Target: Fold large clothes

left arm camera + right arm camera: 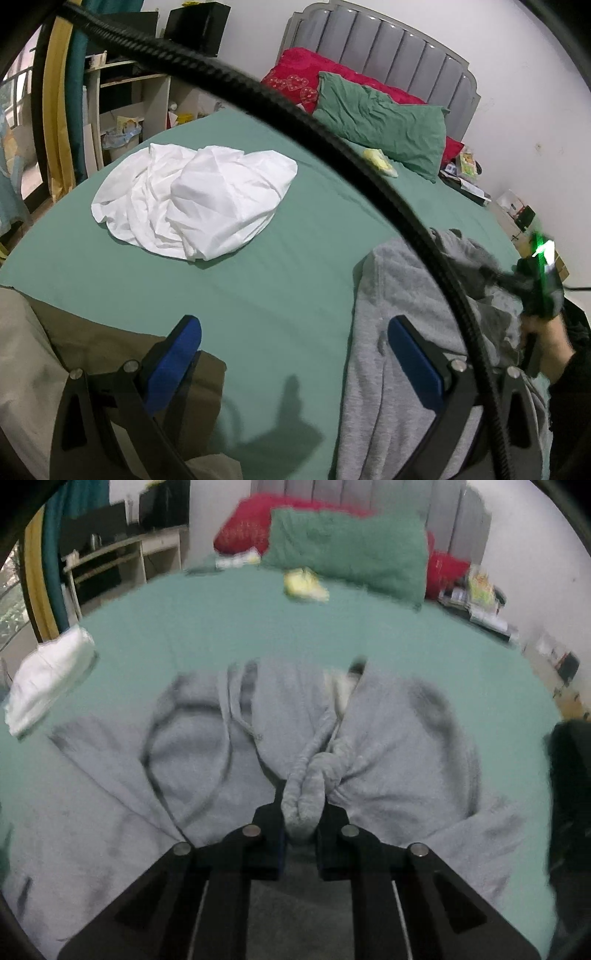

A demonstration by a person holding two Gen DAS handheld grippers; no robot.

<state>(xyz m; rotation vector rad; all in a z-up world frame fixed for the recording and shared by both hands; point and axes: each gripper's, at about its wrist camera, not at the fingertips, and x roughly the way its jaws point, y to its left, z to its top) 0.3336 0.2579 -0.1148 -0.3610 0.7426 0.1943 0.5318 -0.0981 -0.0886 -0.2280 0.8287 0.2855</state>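
Note:
A grey hoodie [207, 753] lies crumpled on the green bed sheet [207, 620]; in the left wrist view the grey hoodie [402, 295] covers the lower right. My right gripper [301, 812] is shut on a bunched fold of the hoodie, which bulges up between the jaws. In the left wrist view a hand holds that right gripper [532, 295] at the far right edge, over the hoodie. My left gripper [295, 354] stands open above the sheet, its blue pads [173, 362] wide apart with nothing between them.
A crumpled white garment [195, 199] lies mid-bed, and an olive-beige garment [55, 354] at the lower left. Green pillow [384, 122] and red pillow [299, 70] lean at the grey headboard. A black cable [258, 88] arcs across the left wrist view. Shelves [125, 88] stand left of the bed.

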